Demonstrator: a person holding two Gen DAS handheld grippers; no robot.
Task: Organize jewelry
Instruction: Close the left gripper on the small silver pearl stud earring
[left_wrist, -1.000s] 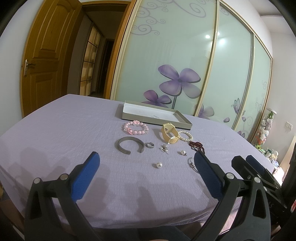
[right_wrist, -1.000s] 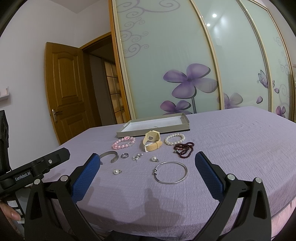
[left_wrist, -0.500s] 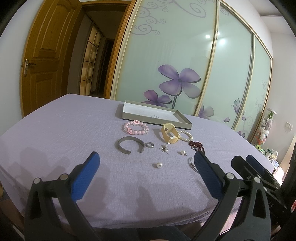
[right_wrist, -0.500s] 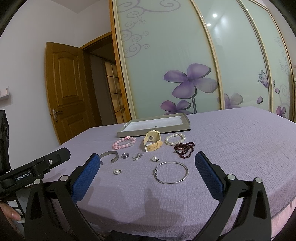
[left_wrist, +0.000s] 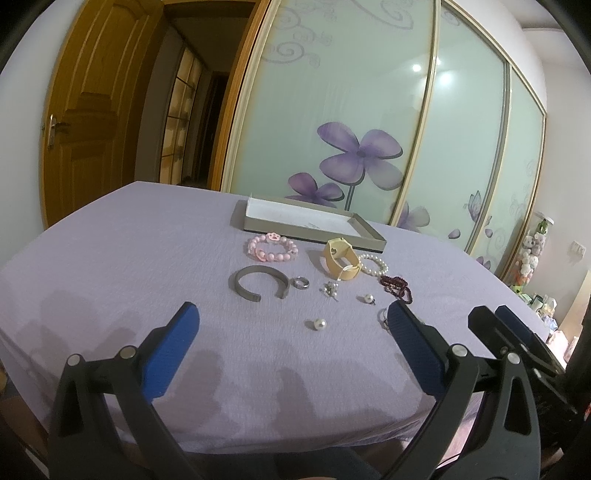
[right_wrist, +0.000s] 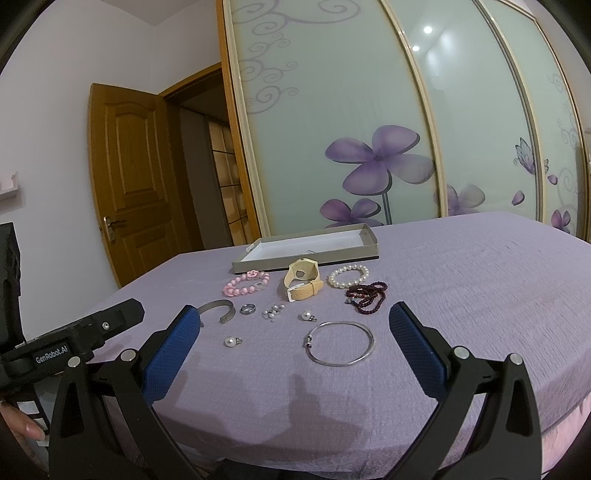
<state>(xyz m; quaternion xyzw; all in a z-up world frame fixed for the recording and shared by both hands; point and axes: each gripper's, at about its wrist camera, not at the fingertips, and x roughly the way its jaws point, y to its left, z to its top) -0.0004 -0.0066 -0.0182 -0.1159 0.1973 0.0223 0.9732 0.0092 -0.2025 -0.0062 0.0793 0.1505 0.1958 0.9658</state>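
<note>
Jewelry lies on a purple cloth in front of a shallow grey tray (left_wrist: 258, 222) (right_wrist: 280, 263). There is a pink bead bracelet (left_wrist: 272, 248) (right_wrist: 245, 283), a tan watch (left_wrist: 340, 259) (right_wrist: 301, 280), a pearl bracelet (left_wrist: 373, 264) (right_wrist: 348, 277), dark red beads (left_wrist: 396, 285) (right_wrist: 366, 295), a grey cuff (left_wrist: 258, 282) (right_wrist: 221, 310), a ring (left_wrist: 300, 283) (right_wrist: 247, 308), loose pearl earrings (left_wrist: 320, 324) (right_wrist: 232, 342) and a silver bangle (right_wrist: 340, 343). My left gripper (left_wrist: 291, 345) and right gripper (right_wrist: 293, 347) are open and empty, near the cloth's front edge.
The purple cloth (left_wrist: 129, 258) covers a rounded table or bed. Sliding glass doors with purple flowers (left_wrist: 360, 155) stand behind it. A wooden door (left_wrist: 85, 122) is at the left. Shelves with toys (left_wrist: 532, 254) are at the far right.
</note>
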